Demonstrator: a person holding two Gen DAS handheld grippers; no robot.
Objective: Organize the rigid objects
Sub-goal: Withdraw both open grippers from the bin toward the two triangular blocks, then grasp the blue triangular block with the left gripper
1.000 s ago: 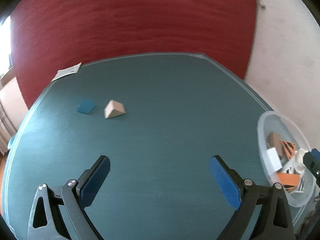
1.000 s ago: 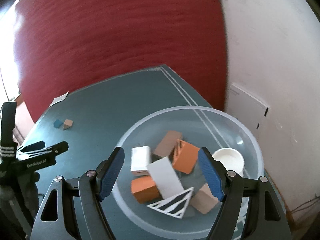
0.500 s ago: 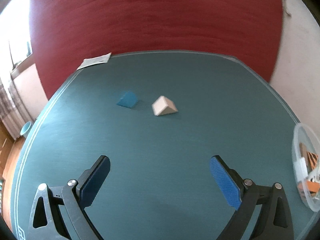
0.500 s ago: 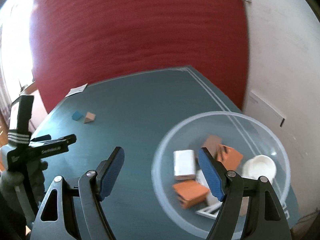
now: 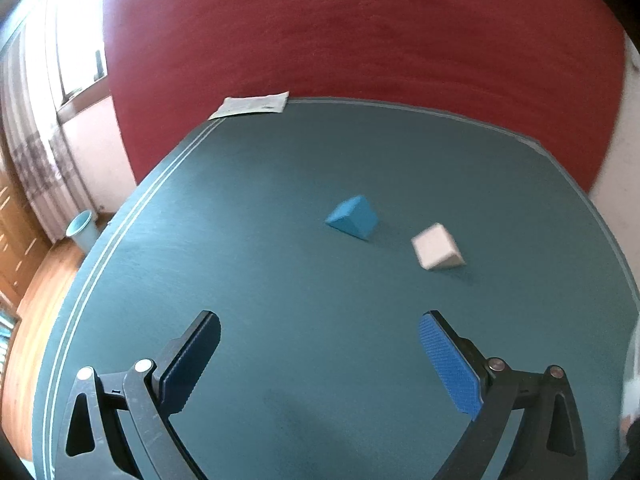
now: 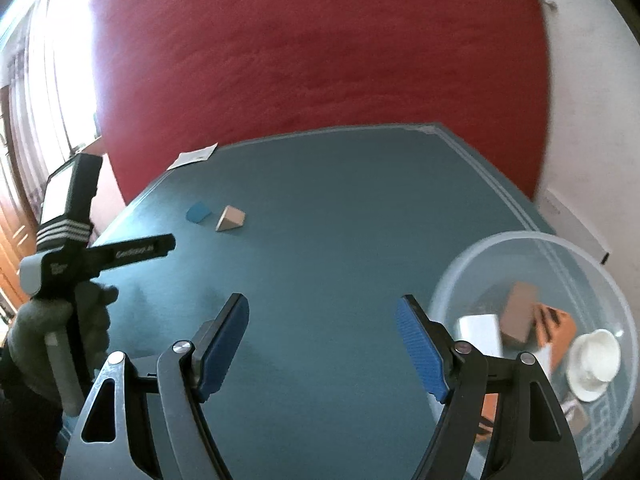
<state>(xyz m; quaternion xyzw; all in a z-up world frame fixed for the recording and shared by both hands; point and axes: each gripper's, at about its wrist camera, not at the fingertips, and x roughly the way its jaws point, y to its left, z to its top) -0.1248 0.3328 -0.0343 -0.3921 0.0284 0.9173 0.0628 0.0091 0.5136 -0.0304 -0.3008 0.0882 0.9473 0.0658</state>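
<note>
A blue wedge block (image 5: pixel 353 216) and a pale wooden wedge block (image 5: pixel 437 247) lie side by side on the teal table (image 5: pixel 280 280), ahead of my open, empty left gripper (image 5: pixel 320 364). Both blocks also show far off in the right wrist view, the blue one (image 6: pixel 198 212) and the wooden one (image 6: pixel 231 218). My right gripper (image 6: pixel 322 346) is open and empty over the table, left of a clear plastic bowl (image 6: pixel 472 272) holding several blocks and a white cup (image 6: pixel 593 364). The left gripper tool (image 6: pixel 80 256) shows at the left in a gloved hand.
A white paper (image 5: pixel 252 105) lies at the table's far edge against the red wall (image 5: pixel 360 40). A light blue bin (image 5: pixel 83 230) stands on the wooden floor to the left. A white wall is on the right.
My left gripper has swung left and closer to the two wedge blocks; the bowl has left its view. My right gripper has moved left off the bowl, which now sits at its right.
</note>
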